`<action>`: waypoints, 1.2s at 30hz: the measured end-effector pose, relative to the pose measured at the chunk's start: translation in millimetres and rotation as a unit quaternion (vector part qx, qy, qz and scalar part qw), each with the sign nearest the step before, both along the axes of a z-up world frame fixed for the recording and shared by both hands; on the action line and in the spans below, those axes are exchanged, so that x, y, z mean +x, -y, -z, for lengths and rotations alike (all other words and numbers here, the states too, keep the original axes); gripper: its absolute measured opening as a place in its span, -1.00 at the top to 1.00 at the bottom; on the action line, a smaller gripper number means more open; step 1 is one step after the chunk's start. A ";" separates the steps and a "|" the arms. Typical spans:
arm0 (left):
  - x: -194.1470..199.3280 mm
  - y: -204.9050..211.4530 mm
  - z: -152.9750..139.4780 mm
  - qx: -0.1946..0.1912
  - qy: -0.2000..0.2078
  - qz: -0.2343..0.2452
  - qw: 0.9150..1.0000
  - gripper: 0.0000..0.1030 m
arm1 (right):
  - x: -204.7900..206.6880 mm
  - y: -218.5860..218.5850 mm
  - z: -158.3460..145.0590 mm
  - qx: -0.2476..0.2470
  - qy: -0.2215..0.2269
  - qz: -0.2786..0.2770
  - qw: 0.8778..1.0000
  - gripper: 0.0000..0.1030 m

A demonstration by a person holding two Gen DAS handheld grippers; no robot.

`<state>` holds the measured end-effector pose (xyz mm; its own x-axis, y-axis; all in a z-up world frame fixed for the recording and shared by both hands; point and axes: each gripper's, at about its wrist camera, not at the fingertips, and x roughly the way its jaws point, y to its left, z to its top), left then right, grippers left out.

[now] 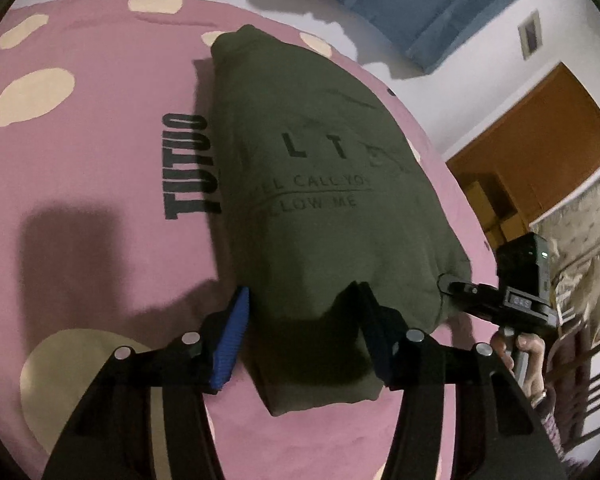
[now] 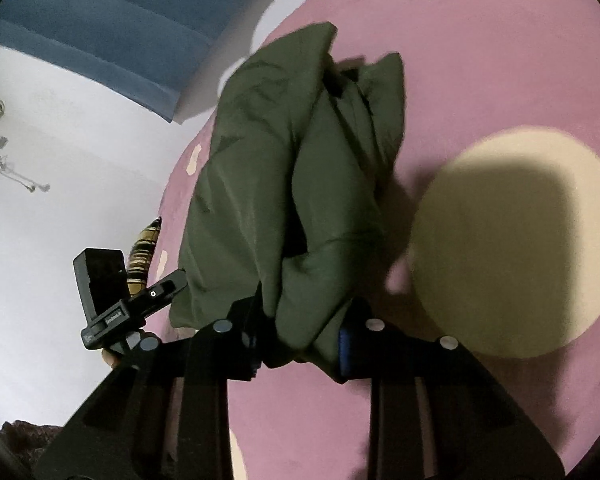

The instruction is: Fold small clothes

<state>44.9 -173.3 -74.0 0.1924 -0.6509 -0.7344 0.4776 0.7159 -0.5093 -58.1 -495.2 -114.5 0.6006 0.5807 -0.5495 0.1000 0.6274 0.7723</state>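
Observation:
An olive green sweatshirt (image 1: pixel 320 184) with dark printed letters lies folded on a pink bedspread (image 1: pixel 80 184) with cream dots. My left gripper (image 1: pixel 302 316) has its jaws around the near edge of the sweatshirt, blue pads on each side, pressing the fabric. In the right wrist view the same sweatshirt (image 2: pixel 284 184) is bunched into thick folds, and my right gripper (image 2: pixel 300 320) is shut on its near corner. The right gripper also shows in the left wrist view (image 1: pixel 460 290) at the sweatshirt's right corner. The left gripper shows in the right wrist view (image 2: pixel 168 284) at the garment's left edge.
The bedspread carries black "TUTUO" lettering (image 1: pixel 190 168) left of the sweatshirt. A blue headboard (image 1: pixel 420 4) and white wall stand beyond the bed. An orange-brown door (image 1: pixel 540 148) and patterned curtain (image 1: pixel 588 256) are at right. A striped cushion (image 2: pixel 144 256) lies at the bed's edge.

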 end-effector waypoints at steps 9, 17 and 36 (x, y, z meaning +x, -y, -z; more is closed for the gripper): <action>10.1 -7.3 8.2 -0.029 -0.019 0.002 0.999 -0.25 | -5.8 12.7 13.9 0.048 0.019 -0.001 0.999 0.40; 18.3 -31.4 1.8 -0.085 -0.039 -0.013 0.995 -0.58 | -18.6 19.0 2.6 0.037 0.034 -0.011 0.999 -0.52; 89.0 6.3 27.5 -0.081 -0.069 -0.004 0.994 -0.67 | 87.2 30.7 1.7 0.000 0.002 -0.055 0.998 -0.90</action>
<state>133.8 -179.6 -101.5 0.1027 -0.7620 -0.6394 0.3898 0.6222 -0.6789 29.0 -525.9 -116.2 0.5357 0.6438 -0.5464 0.0265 0.6339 0.7729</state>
